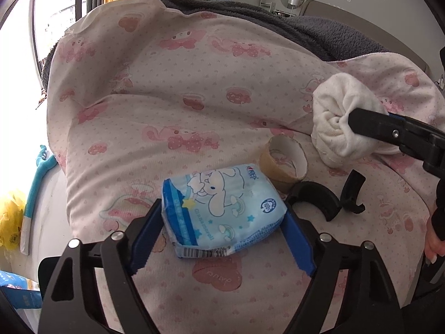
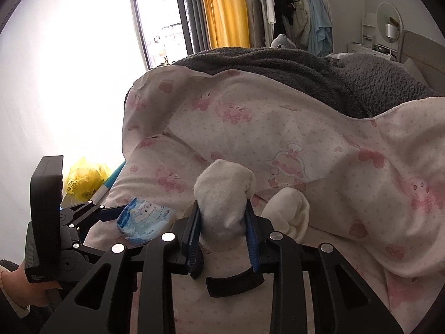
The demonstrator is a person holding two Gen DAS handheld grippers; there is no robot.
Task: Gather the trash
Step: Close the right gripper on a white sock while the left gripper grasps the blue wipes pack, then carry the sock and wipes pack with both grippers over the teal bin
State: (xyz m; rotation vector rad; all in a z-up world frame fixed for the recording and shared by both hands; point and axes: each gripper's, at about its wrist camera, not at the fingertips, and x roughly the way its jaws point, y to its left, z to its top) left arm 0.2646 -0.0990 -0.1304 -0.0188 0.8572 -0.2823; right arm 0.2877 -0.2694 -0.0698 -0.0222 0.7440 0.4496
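A blue tissue pack [image 1: 222,208] with a white cartoon dog lies on the pink-patterned quilt [image 1: 180,97]. My left gripper [image 1: 222,220] is closed against both sides of it; the pack also shows in the right wrist view [image 2: 146,220]. My right gripper [image 2: 222,217] is shut on a rolled white sock [image 2: 222,197], seen from the side in the left wrist view [image 1: 342,119]. A second white sock [image 2: 289,211] lies just right of it. An empty cardboard tube [image 1: 283,164] lies on the quilt behind the pack.
Black curved plastic pieces [image 1: 328,194] lie on the quilt near the tube. A grey fleece blanket [image 2: 278,69] covers the far bed. A yellow plastic bag [image 2: 83,178] sits on the floor left of the bed, by a blue-handled tool [image 1: 33,189].
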